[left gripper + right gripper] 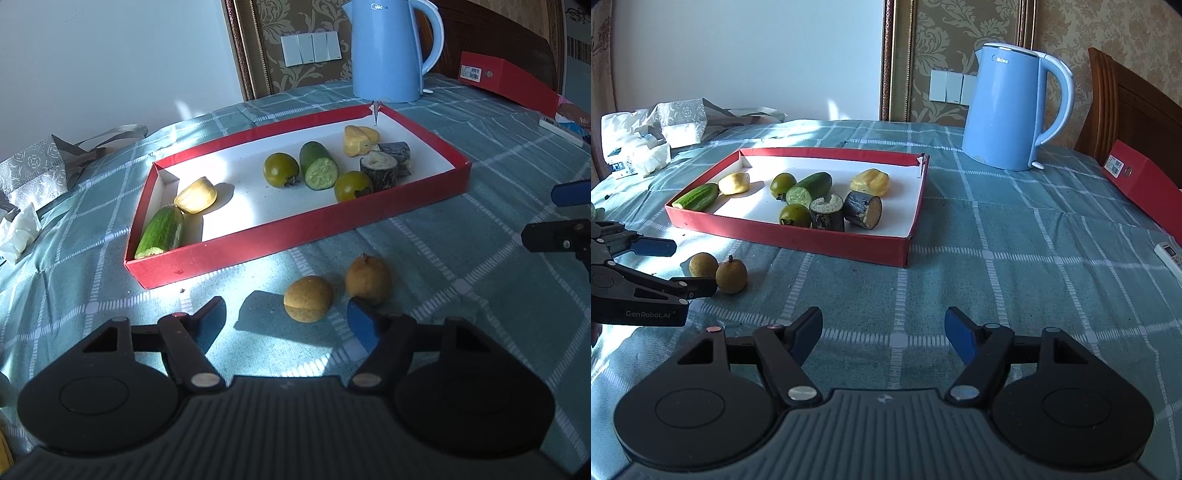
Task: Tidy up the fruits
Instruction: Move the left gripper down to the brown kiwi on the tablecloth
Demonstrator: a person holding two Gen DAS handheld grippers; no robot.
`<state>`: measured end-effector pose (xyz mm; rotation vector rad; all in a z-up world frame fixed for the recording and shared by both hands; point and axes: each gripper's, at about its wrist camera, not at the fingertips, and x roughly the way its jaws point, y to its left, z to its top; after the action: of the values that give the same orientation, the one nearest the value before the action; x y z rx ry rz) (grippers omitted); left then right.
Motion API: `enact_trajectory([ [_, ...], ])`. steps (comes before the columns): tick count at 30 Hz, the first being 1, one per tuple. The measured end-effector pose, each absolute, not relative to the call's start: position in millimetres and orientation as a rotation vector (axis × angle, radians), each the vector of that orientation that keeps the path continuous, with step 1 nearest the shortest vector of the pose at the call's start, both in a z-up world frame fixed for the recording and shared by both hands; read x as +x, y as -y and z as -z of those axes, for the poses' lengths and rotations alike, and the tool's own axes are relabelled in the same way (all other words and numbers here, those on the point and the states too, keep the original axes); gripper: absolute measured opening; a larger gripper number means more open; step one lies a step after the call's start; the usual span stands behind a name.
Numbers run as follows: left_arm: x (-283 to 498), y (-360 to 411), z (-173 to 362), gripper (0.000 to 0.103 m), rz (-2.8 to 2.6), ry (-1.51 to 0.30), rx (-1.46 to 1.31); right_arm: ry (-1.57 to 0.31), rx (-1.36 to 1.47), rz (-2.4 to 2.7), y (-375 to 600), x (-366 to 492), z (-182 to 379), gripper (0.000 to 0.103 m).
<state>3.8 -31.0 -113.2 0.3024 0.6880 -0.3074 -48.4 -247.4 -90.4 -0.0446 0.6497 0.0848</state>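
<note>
Two brown round fruits lie on the cloth in front of the red tray [236, 254]: one [308, 298] nearer me, one [368, 280] beside it. My left gripper [288, 314] is open, its fingers just short of the nearer fruit. In the right wrist view the same fruits [703, 264] [731, 276] lie beside the left gripper [683, 266]. My right gripper [882, 332] is open and empty over bare cloth. The tray [849, 245] holds two cucumber pieces, two green tomatoes, two yellow pieces and two dark cylinders.
A blue kettle [388, 51] stands behind the tray. A red box [1137, 181] lies at the right edge, a white remote [1167, 254] near it. Bags and tissues [646, 144] lie at the far left. A wooden chair [1134, 107] stands behind the table.
</note>
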Motion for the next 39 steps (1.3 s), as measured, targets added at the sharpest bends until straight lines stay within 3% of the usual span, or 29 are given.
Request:
enact_trajectory([
  [11,7,27,117,0.071,0.276,-0.660,0.240,-0.661,-0.058,-0.088,245,-48,89,0.073],
  [15,5,22,113,0.062,0.257,-0.633,0.205,-0.662,-0.057,-0.090,244,-46,88,0.073],
  [17,6,24,114,0.052,0.257,-0.649,0.220,-0.663,-0.057,-0.091,243,-45,89,0.073],
  [24,6,23,117,0.042,0.275,-0.651,0.196,-0.669,-0.065,-0.098,240,-40,89,0.073],
  [32,4,27,119,0.034,0.288,-0.631,0.183,-0.690,-0.079,-0.115,234,-37,93,0.073],
  [39,8,31,121,0.034,0.304,-0.622,0.181,-0.704,-0.089,-0.124,232,-34,95,0.073],
])
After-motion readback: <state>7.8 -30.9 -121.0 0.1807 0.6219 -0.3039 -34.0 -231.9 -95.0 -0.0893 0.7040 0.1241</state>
